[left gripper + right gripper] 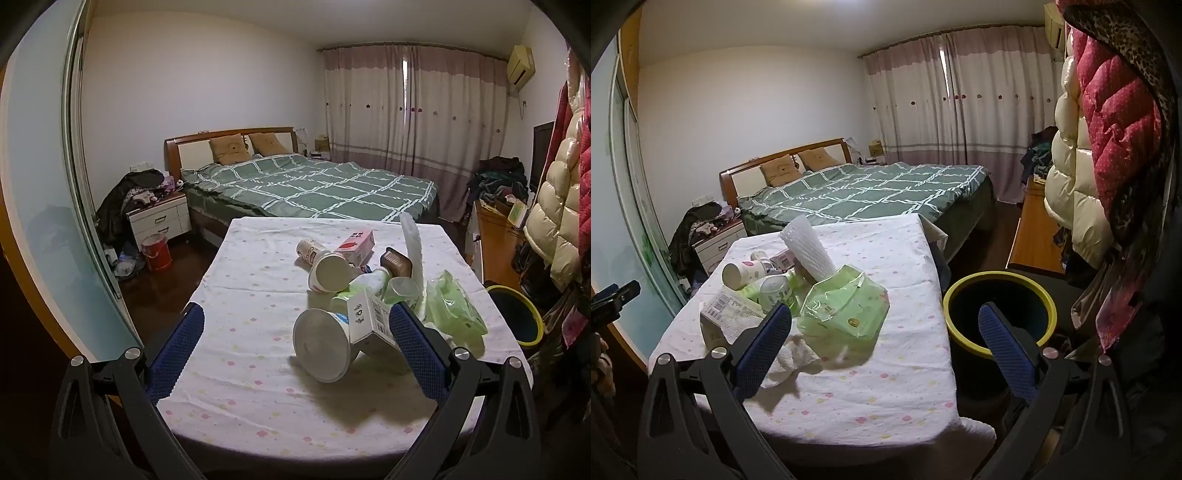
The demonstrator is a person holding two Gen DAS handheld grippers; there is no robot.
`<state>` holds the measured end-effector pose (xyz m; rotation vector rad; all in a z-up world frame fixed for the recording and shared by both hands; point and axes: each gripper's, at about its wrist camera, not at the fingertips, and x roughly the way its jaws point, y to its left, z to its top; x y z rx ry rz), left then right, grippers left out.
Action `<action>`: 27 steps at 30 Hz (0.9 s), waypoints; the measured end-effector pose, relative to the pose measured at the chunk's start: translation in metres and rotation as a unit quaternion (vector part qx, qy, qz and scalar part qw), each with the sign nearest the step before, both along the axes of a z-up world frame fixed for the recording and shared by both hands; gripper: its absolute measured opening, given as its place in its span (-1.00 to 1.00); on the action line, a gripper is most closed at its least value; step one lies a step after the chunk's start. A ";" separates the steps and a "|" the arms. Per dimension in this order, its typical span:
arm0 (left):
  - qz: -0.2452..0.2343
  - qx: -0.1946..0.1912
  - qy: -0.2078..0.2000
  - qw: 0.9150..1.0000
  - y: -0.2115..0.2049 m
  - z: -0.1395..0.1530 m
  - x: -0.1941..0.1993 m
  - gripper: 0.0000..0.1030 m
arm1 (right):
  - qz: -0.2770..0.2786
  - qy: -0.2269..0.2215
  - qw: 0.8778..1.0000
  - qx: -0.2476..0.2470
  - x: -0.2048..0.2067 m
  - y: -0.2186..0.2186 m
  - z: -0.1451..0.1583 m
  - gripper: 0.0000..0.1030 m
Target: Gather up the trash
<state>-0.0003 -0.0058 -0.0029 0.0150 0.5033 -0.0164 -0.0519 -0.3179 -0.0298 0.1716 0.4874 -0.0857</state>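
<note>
Premises: a lived-in home bedroom. A double bed (306, 184) with green checked bedding and a wooden headboard (229, 138) stands against the far wall, with two brown pillows (229, 149) propped upright. A white bedside cabinet (159, 218) beside it carries a heap of clothing. Full-length curtains (410, 110) cover the window wall, and an air-conditioning unit (521, 64) is mounted high beside them. Padded winter coats (1108, 147) hang at the right. A sliding glass wardrobe door (48, 184) lines the left side. A worktop (886, 369) under a dotted cloth holds household litter, with a yellow-rimmed bin (999, 314) just beside it.
</note>
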 end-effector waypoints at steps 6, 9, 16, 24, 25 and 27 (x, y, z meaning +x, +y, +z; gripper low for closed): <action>-0.001 0.000 0.001 1.000 0.000 0.000 0.000 0.92 | 0.000 -0.003 1.000 -0.002 0.000 0.000 -0.001 0.88; -0.002 0.002 0.004 1.000 -0.001 -0.002 0.001 0.92 | 0.000 -0.002 1.000 -0.002 0.000 0.000 -0.001 0.88; -0.005 0.006 0.007 1.000 -0.004 -0.002 0.003 0.92 | 0.000 -0.002 1.000 -0.001 0.001 -0.001 -0.002 0.88; -0.005 0.006 0.007 1.000 -0.004 -0.002 0.003 0.92 | 0.000 -0.001 1.000 0.000 0.002 -0.002 -0.003 0.88; -0.005 0.006 0.007 1.000 -0.004 -0.002 0.003 0.92 | 0.000 0.000 1.000 0.000 0.003 -0.002 -0.003 0.88; -0.004 0.006 0.007 1.000 -0.004 -0.002 0.003 0.92 | 0.000 0.000 1.000 0.000 0.003 -0.002 -0.004 0.88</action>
